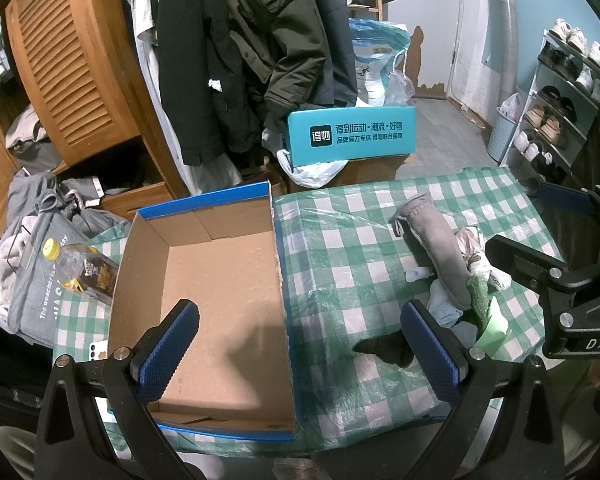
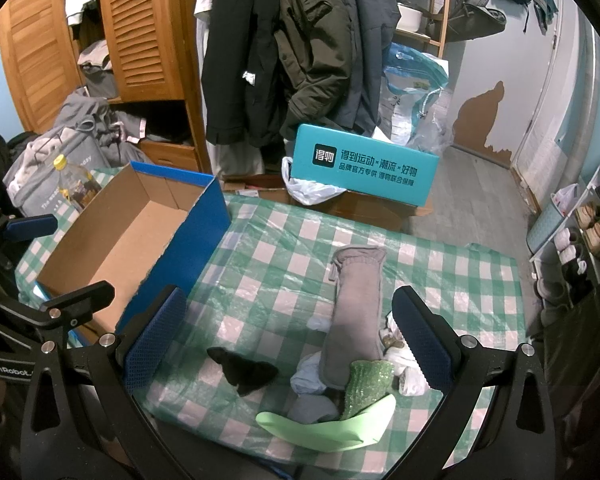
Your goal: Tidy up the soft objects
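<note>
Right wrist view: the right gripper (image 2: 290,342) hangs spread wide over the checked tablecloth (image 2: 452,272), its 2 fingers flanking the black sock (image 2: 242,372) and grey sock (image 2: 356,320). The left gripper (image 1: 300,354), equally wide, straddles the cardboard box's (image 1: 220,300) right wall.

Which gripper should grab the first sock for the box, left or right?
Right. The right gripper is open above the sock pile, framing the grey sock. The left gripper, also open, hangs over the empty cardboard box.
</note>
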{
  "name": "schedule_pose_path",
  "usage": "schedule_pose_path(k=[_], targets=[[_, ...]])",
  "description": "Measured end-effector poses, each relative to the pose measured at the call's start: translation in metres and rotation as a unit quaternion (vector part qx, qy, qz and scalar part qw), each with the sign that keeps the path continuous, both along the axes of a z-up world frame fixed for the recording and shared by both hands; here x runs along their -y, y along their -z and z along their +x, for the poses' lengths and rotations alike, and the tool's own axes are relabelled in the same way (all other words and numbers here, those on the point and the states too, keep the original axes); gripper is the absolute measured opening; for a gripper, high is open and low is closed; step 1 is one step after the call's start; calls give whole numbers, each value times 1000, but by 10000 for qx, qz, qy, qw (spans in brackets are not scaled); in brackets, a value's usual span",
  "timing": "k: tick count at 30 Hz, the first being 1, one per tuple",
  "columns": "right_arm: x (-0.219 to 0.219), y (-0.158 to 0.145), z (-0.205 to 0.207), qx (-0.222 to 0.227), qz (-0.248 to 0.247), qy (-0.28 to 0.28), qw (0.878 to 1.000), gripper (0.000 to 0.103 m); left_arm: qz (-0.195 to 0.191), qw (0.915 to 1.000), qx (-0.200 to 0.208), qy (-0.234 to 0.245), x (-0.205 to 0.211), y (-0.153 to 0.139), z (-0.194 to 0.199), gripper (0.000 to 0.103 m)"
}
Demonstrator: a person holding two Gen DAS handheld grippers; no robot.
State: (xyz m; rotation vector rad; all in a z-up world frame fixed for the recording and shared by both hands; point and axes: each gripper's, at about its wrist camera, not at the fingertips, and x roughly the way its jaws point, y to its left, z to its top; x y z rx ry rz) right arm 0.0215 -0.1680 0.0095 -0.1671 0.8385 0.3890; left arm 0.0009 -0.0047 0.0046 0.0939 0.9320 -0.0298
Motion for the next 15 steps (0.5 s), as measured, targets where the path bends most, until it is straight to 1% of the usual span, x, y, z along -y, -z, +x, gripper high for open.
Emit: schedule_pose_path(k=[15], targets=[[-1, 0, 0, -4, -14, 1, 10000, 101, 7, 10000, -11, 2, 0, 0, 0, 102]])
